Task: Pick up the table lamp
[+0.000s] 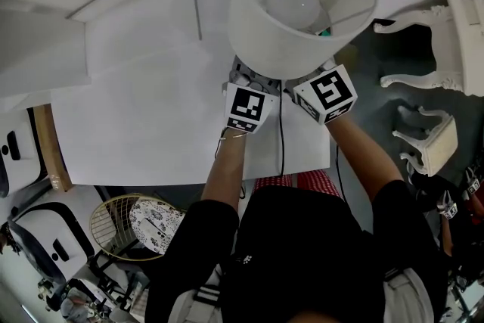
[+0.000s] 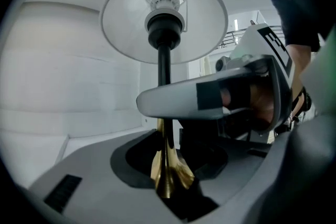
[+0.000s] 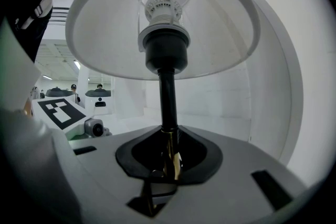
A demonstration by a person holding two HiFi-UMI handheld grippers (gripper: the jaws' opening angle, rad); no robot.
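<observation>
The table lamp has a white drum shade [image 1: 302, 4], a bulb, and a stem that is black above and brass below [image 2: 167, 165]. In the head view it sits near the front right of the white table [image 1: 151, 110], and the shade hides both grippers' fingertips. Only the left marker cube [image 1: 248, 107] and the right marker cube [image 1: 327, 93] show there. My left gripper [image 2: 173, 170] has the flared brass stem between its jaws, and they look open around it. My right gripper [image 3: 168, 165] is shut on the stem [image 3: 168, 107], and one of its fingers [image 2: 210, 102] crosses the left gripper view.
The lamp's black cord [image 1: 281, 132] hangs over the table's front edge between my arms. White carved furniture [image 1: 446, 19] and a small stool [image 1: 431, 144] stand at the right. A wire basket [image 1: 125, 227] sits on the floor at the lower left.
</observation>
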